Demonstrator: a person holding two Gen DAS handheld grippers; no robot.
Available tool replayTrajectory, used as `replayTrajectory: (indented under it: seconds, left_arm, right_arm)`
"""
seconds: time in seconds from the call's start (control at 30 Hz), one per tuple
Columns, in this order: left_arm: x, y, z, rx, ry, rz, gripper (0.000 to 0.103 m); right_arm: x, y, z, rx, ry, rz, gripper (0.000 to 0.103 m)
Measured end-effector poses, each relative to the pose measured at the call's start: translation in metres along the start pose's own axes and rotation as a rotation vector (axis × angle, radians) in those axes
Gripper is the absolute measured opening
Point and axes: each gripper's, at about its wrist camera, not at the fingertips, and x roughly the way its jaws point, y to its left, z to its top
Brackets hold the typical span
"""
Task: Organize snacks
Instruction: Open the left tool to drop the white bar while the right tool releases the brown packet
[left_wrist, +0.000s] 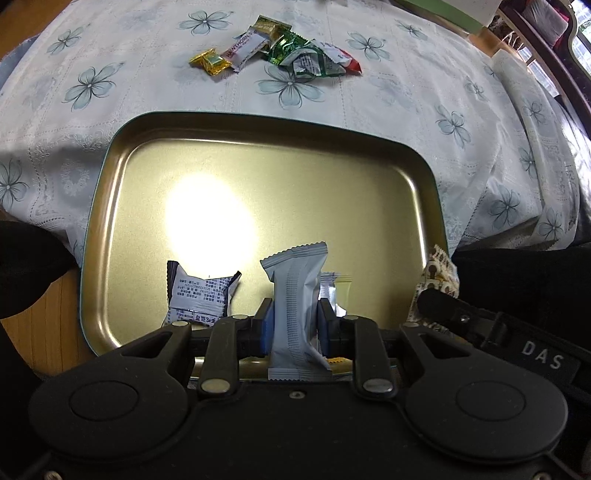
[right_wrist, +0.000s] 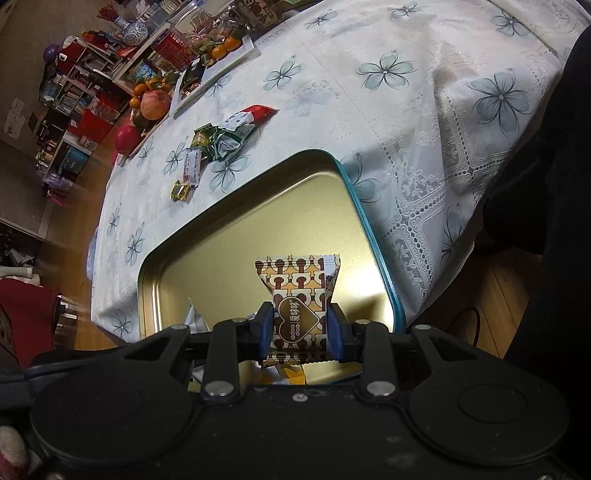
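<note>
Grippers (left_wrist: 295, 325) (right_wrist: 300, 328) grip 2 snacks — above tray (left_wrist: 258, 147).

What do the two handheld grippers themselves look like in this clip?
Both the left gripper and the right gripper are matte black, with round discs, silver pivot pins and blue-padded fingers. The right one's body, seen from the left wrist, bears white "DAS" lettering. No cables or sleeves are clearly visible.

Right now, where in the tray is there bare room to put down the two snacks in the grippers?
The tray is bare over its far half, up to the far rim. The near edge is crowded: a printed packet lies there, beside the grey snack in the left gripper. The right gripper holds the brown patterned snack over the near right part.
</note>
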Motion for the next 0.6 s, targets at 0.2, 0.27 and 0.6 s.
replayTrajectory:
  seconds: [0.2, 0.27, 0.6]
  left_arm:
    - [0.005, 0.009, 0.001, -0.033, 0.008, 0.04, 0.031]
    - [0.004, 0.009, 0.009, -0.034, -0.001, 0.056, 0.031]
    - [0.007, 0.008, 0.052, -0.039, 0.011, 0.132, 0.032]
  right_arm:
    - [0.002, 0.005, -0.002, -0.03, 0.0, -0.013, 0.033]
    - [0.007, 0.007, 0.0, -0.036, 0.008, -0.029, 0.033]
    - [0.038, 0.024, 0.023, -0.071, 0.059, -0.095, 0.033]
